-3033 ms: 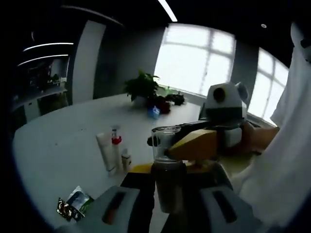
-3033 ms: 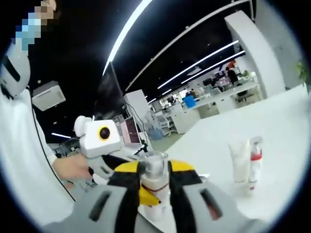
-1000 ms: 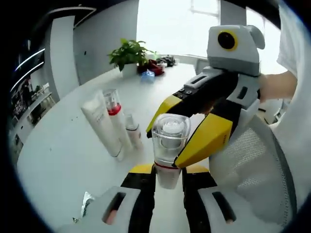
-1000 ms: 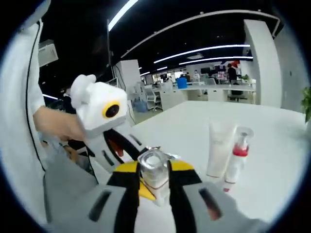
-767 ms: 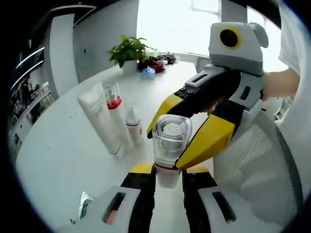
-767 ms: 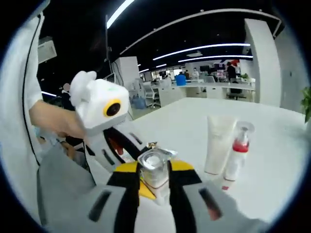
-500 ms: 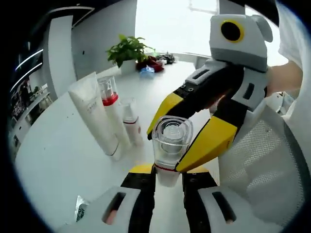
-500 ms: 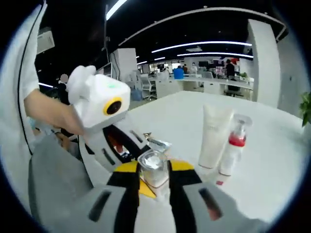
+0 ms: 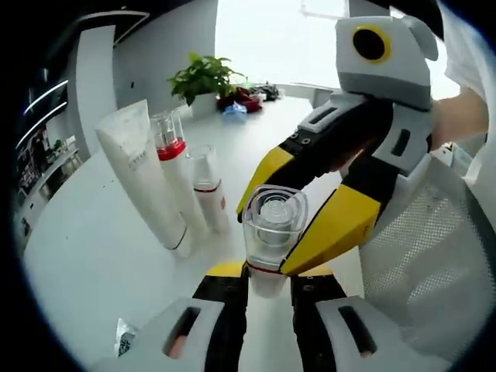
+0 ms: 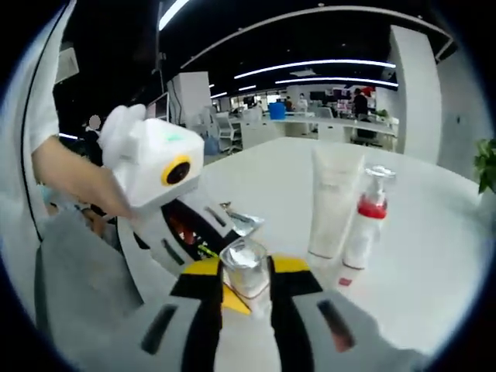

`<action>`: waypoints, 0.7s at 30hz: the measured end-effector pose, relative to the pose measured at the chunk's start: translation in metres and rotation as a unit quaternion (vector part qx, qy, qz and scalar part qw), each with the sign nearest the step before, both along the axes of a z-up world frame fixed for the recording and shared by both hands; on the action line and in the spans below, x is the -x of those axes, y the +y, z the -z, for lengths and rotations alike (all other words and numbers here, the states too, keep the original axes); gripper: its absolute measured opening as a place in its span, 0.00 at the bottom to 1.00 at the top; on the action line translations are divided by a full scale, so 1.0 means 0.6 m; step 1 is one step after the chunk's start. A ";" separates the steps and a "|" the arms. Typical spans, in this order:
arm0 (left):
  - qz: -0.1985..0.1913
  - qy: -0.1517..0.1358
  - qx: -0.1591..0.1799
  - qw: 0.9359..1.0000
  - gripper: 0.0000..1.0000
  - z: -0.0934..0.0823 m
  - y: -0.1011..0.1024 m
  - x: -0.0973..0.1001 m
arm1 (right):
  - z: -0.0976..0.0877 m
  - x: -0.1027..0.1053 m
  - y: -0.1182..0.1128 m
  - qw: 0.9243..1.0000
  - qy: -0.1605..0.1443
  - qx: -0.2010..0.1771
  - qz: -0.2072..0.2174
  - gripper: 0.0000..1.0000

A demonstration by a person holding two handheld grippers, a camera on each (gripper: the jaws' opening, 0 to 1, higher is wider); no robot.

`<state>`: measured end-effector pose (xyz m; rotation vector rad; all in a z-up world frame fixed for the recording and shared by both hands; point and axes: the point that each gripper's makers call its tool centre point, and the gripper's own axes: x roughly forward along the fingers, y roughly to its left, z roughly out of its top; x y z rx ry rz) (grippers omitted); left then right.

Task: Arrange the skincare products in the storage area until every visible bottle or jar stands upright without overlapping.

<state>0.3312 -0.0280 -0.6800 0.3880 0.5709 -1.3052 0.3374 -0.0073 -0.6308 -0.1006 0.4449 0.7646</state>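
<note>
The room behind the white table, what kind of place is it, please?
Most likely an open-plan office. The right gripper view shows rows of desks under long ceiling light strips. The left gripper view shows a large window and a potted plant on the white table.

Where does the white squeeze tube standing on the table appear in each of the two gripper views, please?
Left gripper view: the white squeeze tube stands upright at left of centre, left of the red-collared pump bottle.
Right gripper view: the tube stands upright at right of centre, again left of the pump bottle.
Shared landmark: the clear-capped bottle held between both grippers' jaws, low at centre in both views.
</note>
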 end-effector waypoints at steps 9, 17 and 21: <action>0.008 0.007 -0.006 1.000 0.17 0.021 -0.011 -0.004 | 0.020 -0.005 -0.011 1.000 0.008 0.008 0.008 0.23; 0.006 0.004 0.002 1.000 0.17 0.024 -0.019 -0.013 | 0.025 -0.015 -0.023 1.000 0.004 -0.005 0.020 0.23; 0.005 0.001 0.006 1.000 0.17 0.024 -0.025 -0.025 | 0.020 -0.023 -0.030 0.999 -0.007 -0.019 0.041 0.24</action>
